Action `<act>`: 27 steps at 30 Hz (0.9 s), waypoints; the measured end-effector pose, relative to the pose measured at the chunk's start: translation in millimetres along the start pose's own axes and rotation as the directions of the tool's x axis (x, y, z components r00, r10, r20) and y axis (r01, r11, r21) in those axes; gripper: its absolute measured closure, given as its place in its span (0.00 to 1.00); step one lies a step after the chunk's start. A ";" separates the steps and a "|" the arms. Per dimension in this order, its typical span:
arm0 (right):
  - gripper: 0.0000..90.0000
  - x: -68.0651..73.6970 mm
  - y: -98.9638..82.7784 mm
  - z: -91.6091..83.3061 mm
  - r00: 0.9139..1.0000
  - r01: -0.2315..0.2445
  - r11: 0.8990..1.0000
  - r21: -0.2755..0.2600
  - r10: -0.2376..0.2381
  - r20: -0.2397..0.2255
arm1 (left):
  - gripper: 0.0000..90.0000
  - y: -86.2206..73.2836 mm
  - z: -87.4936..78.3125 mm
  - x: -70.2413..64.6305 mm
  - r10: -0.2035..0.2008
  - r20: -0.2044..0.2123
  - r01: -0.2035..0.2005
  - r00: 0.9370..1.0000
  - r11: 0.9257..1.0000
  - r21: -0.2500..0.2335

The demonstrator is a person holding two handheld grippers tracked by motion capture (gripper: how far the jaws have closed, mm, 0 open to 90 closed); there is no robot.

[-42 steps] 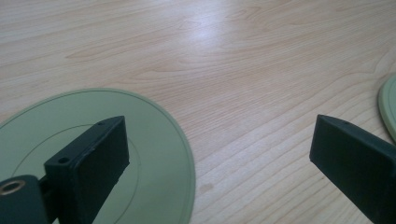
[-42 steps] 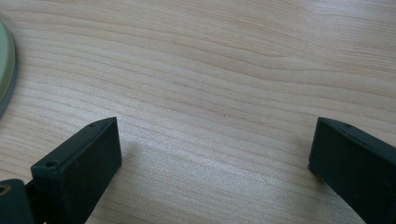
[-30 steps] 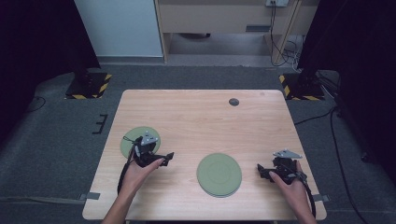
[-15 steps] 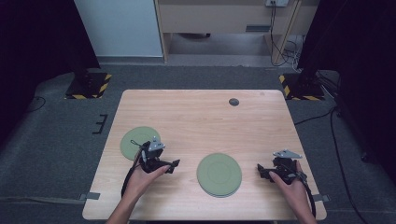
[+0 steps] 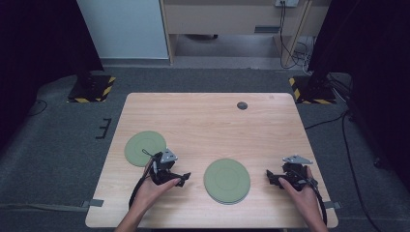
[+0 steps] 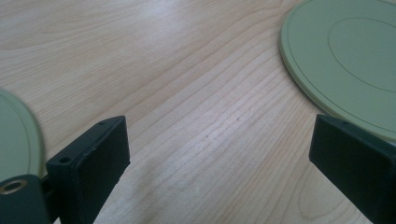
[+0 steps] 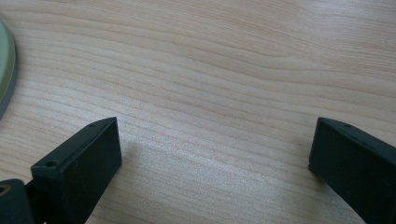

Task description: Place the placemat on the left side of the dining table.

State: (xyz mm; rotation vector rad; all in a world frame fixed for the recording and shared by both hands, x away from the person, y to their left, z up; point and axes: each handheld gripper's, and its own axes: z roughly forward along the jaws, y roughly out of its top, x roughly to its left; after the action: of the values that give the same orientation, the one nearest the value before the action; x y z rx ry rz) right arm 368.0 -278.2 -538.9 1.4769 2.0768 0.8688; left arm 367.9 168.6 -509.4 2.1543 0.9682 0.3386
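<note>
The wooden table (image 5: 212, 125) has plenty of bare room across its far half, where a small dark disc (image 5: 242, 105) sits alone near the far edge. The near half is busier. At the left, a green plate (image 5: 145, 148) lies flat, close to the table's left edge but fully on the wood. Just to its right and a little nearer the person, the left gripper (image 5: 183, 179) sits low over the table in the person's left hand (image 5: 153, 187), its jaws pointing right toward the middle. In the left gripper view those jaws stand wide apart with nothing between them except bare wood; the rim of the left plate (image 6: 18, 135) shows at the lower left edge (just beside the left jaw) and the second plate (image 6: 345, 60) fills the upper right.

That second green plate (image 5: 226, 181) lies near the table's front edge, between the two grippers, with a strip of open wood on either side of it. It touches neither gripper.

At the right, the right gripper (image 5: 270, 178) rests low in the right hand (image 5: 300, 191), pointing left toward the middle plate, not far from the table's right and front edges. In the right gripper view its jaws are also spread wide and hold nothing; a sliver of plate rim (image 7: 5, 65) shows at the left edge.
</note>
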 end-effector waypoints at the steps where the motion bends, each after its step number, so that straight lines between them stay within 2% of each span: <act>1: 0.03 0.0 0.0 0.0 1.000 0.000 1.000 0.000 0.000 0.000 | 0.05 -0.3 0.4 -0.8 0.003 0.004 -0.003 1.000 1.000 0.003; 7: 0.03 -0.1 -0.1 0.0 1.000 0.001 1.000 0.000 -0.001 0.000 | 0.05 -3.9 0.8 -4.6 0.016 0.005 -0.017 1.000 1.000 0.024; 20: 0.03 -0.1 -0.1 -0.2 1.000 0.002 1.000 0.000 -0.002 -0.001 | 0.04 -15.4 0.3 -2.4 0.008 0.001 -0.008 1.000 0.999 0.051; 27: 0.03 -0.1 -0.3 -0.3 1.000 0.004 1.000 0.000 -0.004 -0.002 | 0.04 -23.0 6.0 1.5 0.001 0.001 -0.002 1.000 0.998 0.068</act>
State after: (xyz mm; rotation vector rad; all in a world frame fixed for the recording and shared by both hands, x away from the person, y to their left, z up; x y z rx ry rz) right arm 367.6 -278.5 -538.9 1.4715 2.0807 0.8685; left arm 359.6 176.7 -530.2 2.2163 0.9904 0.3091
